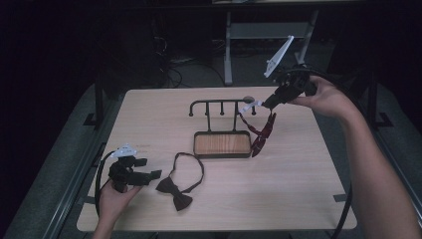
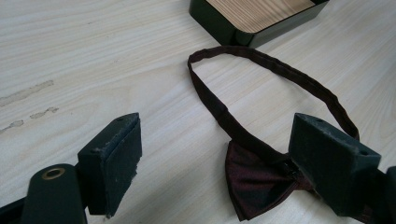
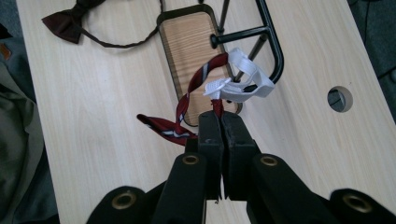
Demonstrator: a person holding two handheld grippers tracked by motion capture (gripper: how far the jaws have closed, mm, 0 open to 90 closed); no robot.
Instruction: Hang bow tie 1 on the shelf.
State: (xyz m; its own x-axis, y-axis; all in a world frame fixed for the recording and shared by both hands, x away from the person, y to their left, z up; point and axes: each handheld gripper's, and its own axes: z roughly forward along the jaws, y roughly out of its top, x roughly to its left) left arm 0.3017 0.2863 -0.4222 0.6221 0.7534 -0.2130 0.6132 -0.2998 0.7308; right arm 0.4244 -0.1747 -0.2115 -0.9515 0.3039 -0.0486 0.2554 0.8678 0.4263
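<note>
high view dim, dark surround | gripper views bright, sharp

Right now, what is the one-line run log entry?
right claw: shut on red striped tie, lifted beside black peg rack | left claw: open, by dark bow tie

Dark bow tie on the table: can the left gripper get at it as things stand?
Probably yes. The left gripper is open, the dark bow tie lies flat just ahead of it, nothing between.
</note>
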